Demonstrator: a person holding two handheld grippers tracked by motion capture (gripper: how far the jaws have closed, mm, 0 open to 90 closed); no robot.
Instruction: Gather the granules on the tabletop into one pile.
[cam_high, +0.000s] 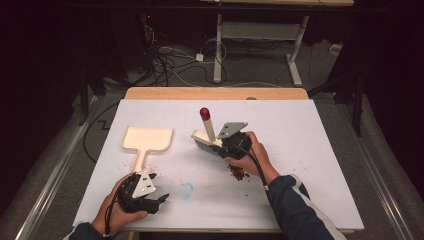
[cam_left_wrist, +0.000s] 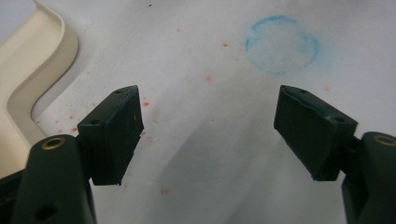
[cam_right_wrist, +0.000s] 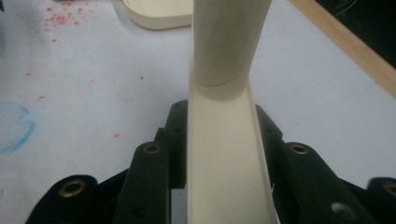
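Observation:
A cream dustpan (cam_high: 148, 140) lies flat on the white table, its handle pointing toward my left gripper (cam_high: 159, 201). That gripper rests open near the front edge, just right of the handle's end; the dustpan (cam_left_wrist: 32, 79) edges the left side of the left gripper view. My right gripper (cam_high: 220, 145) is shut on a cream hand brush (cam_high: 206, 134) with a red-tipped handle, bristles down on the table. The brush (cam_right_wrist: 224, 116) runs up between the jaws in the right gripper view. A small pile of dark red crumbs (cam_high: 238, 173) lies by the right hand.
A blue drawn circle (cam_high: 186, 190) marks the table between the hands, seen also as a blue circle (cam_left_wrist: 282, 45). Red specks (cam_high: 150, 165) scatter around the dustpan handle. A wooden strip (cam_high: 215, 93) borders the far edge; cables and table legs stand beyond.

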